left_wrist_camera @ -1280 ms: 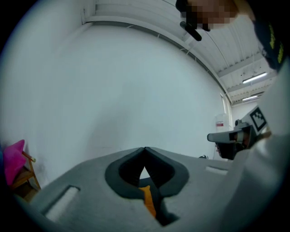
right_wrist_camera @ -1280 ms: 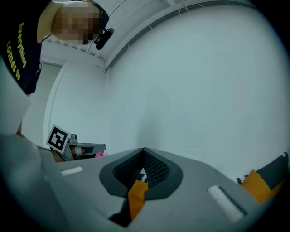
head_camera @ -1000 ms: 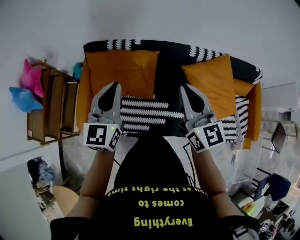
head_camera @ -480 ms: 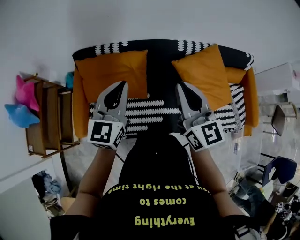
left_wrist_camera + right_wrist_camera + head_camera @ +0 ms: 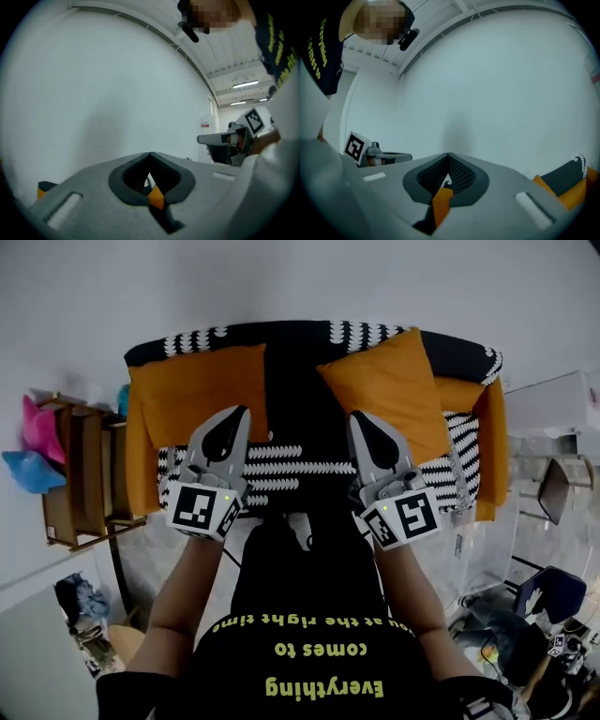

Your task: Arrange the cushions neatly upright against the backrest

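Two large orange cushions stand against the backrest of the black-and-white patterned sofa (image 5: 309, 338). The left cushion (image 5: 192, 390) sits square and upright; the right cushion (image 5: 389, 390) leans at a tilt. My left gripper (image 5: 238, 412) and right gripper (image 5: 357, 416) hover side by side in front of the striped seat (image 5: 300, 465), apart from both cushions. Both are shut and hold nothing. In the left gripper view the jaws (image 5: 150, 153) point at a white wall, with the right gripper (image 5: 234, 138) beside them. In the right gripper view the shut jaws (image 5: 448, 154) face the same wall.
Orange side cushions line the sofa's arms (image 5: 141, 465) (image 5: 489, 427). A wooden shelf (image 5: 89, 474) with pink (image 5: 39, 426) and blue (image 5: 26, 470) soft items stands left of the sofa. A blue chair (image 5: 544, 596) and clutter are at the lower right. A sofa corner (image 5: 572, 180) shows at the right gripper view's edge.
The sofa has slid left in the head view as the person shifted. Both grippers stayed shut and level in front of the seat. The cushions have not moved.
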Available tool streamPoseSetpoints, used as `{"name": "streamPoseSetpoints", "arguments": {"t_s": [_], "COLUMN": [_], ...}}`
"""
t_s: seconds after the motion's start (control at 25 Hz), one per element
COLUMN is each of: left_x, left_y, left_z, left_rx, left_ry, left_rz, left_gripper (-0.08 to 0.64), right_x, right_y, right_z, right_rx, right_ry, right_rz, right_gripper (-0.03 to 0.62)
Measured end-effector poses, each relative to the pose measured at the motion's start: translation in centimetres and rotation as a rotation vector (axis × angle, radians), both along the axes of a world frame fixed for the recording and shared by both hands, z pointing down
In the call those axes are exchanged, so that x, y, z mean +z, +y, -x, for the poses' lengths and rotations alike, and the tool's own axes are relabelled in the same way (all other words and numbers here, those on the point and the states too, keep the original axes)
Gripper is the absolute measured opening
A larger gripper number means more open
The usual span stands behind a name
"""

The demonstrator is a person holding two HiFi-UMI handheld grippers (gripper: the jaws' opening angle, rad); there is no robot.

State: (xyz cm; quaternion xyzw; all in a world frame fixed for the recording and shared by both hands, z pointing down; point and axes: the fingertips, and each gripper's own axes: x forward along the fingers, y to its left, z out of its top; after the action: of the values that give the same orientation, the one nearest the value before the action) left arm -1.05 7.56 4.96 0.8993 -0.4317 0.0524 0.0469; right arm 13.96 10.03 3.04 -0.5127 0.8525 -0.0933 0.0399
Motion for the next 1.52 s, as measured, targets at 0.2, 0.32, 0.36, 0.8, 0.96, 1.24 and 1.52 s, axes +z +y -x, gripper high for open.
{"name": "streamPoseSetpoints", "arguments": {"t_s": [0.2, 0.32, 0.36, 0.8, 0.96, 1.24, 1.52], "left_x": [1.4, 3.4, 4.2, 13.8, 18.5, 27.4, 34.4], "left_y": [0.0, -0.5, -0.8, -6.9, -8.4, -11.4, -13.7], "left_z": [-10.3, -14.5, -15.4, -20.6, -22.9, -27.1, -30.6], "left_rx": [0.116, 0.130, 0.132, 0.119, 0.143, 0.185, 0.233], "left_ry": [0.043, 0.040, 0.030, -0.034, -0.037, -0.107, -0.255], "left_rz": [-0.037, -0.013, -0.001, 0.071, 0.080, 0.132, 0.152], "left_gripper": [0.000, 0.000, 0.000, 0.000, 0.000, 0.045, 0.164], "right_x": [4.3, 7.0, 7.9, 18.2, 23.5, 35.5, 48.2], "right_y": [-1.4, -2.5, -2.8, -3.9, -2.7, 0.6, 4.9], "right_z": [-8.3, -12.6, -13.9, -22.0, -25.1, -33.2, -38.9], "right_rx": [-0.001, 0.032, 0.051, 0.235, 0.336, 0.528, 0.717], "right_ry": [0.063, 0.061, 0.058, 0.042, 0.016, -0.031, -0.214], "right_rz": [0.080, 0.126, 0.140, 0.264, 0.315, 0.472, 0.708], "right_gripper": [0.011, 0.011, 0.011, 0.014, 0.023, 0.078, 0.179]}}
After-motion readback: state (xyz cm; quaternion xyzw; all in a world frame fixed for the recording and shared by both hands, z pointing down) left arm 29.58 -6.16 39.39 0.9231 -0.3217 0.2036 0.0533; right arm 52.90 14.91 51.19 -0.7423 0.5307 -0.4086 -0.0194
